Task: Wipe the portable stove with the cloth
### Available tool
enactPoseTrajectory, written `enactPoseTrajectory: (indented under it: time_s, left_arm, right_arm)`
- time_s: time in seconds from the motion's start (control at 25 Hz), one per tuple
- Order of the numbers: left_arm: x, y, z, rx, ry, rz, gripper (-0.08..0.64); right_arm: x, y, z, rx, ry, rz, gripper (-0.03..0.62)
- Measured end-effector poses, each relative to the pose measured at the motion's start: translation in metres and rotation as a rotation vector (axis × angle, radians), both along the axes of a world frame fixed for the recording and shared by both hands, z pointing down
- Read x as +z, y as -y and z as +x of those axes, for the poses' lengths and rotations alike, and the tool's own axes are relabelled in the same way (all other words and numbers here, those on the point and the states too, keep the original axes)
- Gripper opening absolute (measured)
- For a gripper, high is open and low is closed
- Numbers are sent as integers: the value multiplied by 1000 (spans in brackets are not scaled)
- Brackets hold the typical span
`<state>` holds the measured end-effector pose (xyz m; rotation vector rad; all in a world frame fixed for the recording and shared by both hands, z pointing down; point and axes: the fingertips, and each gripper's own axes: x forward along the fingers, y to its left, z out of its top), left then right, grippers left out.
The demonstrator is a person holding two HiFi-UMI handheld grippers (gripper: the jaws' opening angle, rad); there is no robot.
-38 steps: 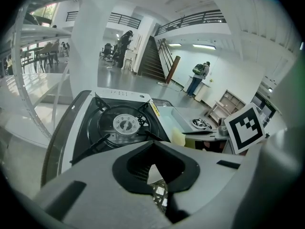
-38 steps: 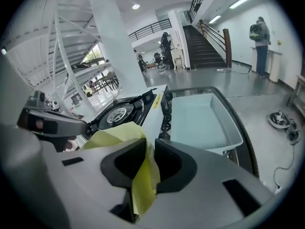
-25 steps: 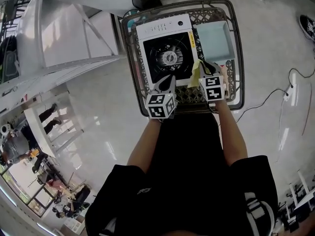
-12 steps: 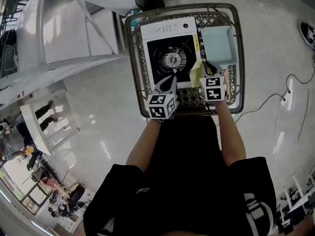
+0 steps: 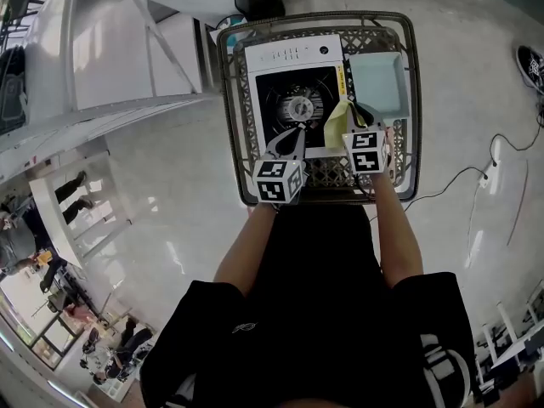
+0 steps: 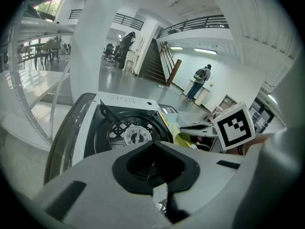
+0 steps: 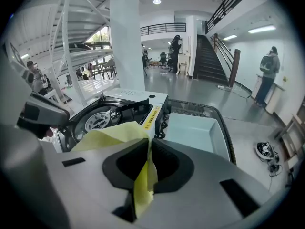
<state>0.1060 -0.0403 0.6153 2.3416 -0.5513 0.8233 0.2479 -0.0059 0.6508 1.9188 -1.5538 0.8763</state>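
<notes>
White portable stove (image 5: 289, 53) and yellow cloth (image 5: 337, 119), upper centre of the head view.
Stove lies flat, black burner well facing up; cloth stands crumpled at its right edge.

Glossy pale floor (image 5: 170, 194) mirrors the ceiling lights (image 7: 157, 2); a white column (image 7: 126, 42) stands before a dark staircase (image 7: 209, 56); a mezzanine railing (image 6: 190, 24) runs overhead; tables and chairs (image 6: 43, 49) sit by bright windows.
</notes>
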Motion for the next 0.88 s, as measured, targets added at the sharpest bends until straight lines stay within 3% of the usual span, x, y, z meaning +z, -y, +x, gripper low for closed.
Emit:
enactPoseTrajectory:
  time_s: [0.88]
  left_arm:
    - [5,39,24,-16,-10,-12,17]
  right_arm:
    - [3,48,31,21,-20,-6,29]
